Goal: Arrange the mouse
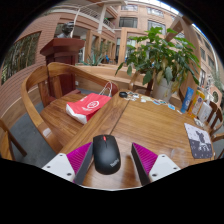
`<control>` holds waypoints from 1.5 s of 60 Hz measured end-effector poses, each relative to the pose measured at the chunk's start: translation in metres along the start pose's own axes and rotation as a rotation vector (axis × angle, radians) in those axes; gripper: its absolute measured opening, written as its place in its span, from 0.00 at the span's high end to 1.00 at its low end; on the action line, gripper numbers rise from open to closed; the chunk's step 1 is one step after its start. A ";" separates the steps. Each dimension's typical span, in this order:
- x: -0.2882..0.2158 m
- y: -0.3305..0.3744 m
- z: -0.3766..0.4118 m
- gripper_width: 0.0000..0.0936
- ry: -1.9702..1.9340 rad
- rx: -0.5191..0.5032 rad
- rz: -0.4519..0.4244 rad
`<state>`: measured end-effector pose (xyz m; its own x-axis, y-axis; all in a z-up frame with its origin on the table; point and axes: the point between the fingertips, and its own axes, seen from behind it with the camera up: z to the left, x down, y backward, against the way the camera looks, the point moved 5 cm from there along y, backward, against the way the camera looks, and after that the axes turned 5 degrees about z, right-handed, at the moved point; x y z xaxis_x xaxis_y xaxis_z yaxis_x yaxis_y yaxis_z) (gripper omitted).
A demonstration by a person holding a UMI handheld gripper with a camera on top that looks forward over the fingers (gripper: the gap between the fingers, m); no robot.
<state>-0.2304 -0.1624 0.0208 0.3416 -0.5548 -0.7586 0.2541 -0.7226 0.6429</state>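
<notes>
The mouse (106, 153) is seen lying on the wooden table (150, 125), directly between the two fingers of the gripper (107, 160), with its long axis running straight ahead along them. A gap can be made out at either side of it, so the gripper is judged to be spread apart and nothing is being squeezed (the mouse appears to rest on the table by its own weight). The pink pads (80, 157) are placed level with its flanks, so a plain closing would probably suffice. The mouse is shown as black, smooth and oval. A red bag (88, 106) is set well beyond, near a potted plant (155, 55).
</notes>
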 end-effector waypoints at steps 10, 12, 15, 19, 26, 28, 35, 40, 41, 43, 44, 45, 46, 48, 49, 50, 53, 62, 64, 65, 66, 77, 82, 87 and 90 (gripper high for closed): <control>-0.010 -0.018 0.009 0.49 -0.113 -0.065 0.019; -0.010 -0.018 0.008 0.50 -0.103 -0.049 0.010; -0.011 -0.019 0.009 0.53 -0.090 -0.026 0.009; -0.011 -0.020 0.012 0.58 -0.096 -0.026 0.020; -0.016 -0.022 0.012 0.65 -0.134 -0.044 0.047; -0.016 -0.021 0.013 0.65 -0.141 -0.052 0.051; -0.039 0.001 0.015 0.65 -0.158 -0.120 -0.001; -0.087 0.046 0.001 0.65 -0.160 -0.171 -0.133; -0.101 0.056 -0.005 0.64 -0.159 -0.176 -0.161; -0.124 0.078 -0.019 0.65 -0.155 -0.181 -0.230; -0.136 0.089 -0.027 0.64 -0.154 -0.183 -0.267; -0.147 0.100 -0.036 0.64 -0.155 -0.182 -0.303; -0.158 0.112 -0.046 0.64 -0.157 -0.180 -0.339; -0.180 0.135 -0.068 0.65 -0.161 -0.170 -0.396; -0.188 0.140 -0.078 0.65 -0.163 -0.157 -0.415; -0.194 0.147 -0.091 0.65 -0.163 -0.146 -0.437; -0.208 0.165 -0.133 0.65 -0.172 -0.106 -0.492; -0.182 0.134 -0.271 0.65 -0.225 0.093 -0.446; -0.182 0.119 -0.293 0.65 -0.238 0.137 -0.395; -0.174 0.109 -0.305 0.65 -0.242 0.156 -0.368; -0.158 0.098 -0.320 0.65 -0.248 0.173 -0.341; -0.043 0.009 -0.404 0.65 -0.321 0.288 -0.056; -0.008 -0.015 -0.419 0.64 -0.346 0.297 0.031; 0.020 -0.030 -0.428 0.60 -0.374 0.297 0.082; 0.028 -0.033 -0.429 0.57 -0.383 0.293 0.111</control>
<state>0.1590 0.0228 0.0239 -0.0188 -0.7073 -0.7067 -0.0488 -0.7053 0.7072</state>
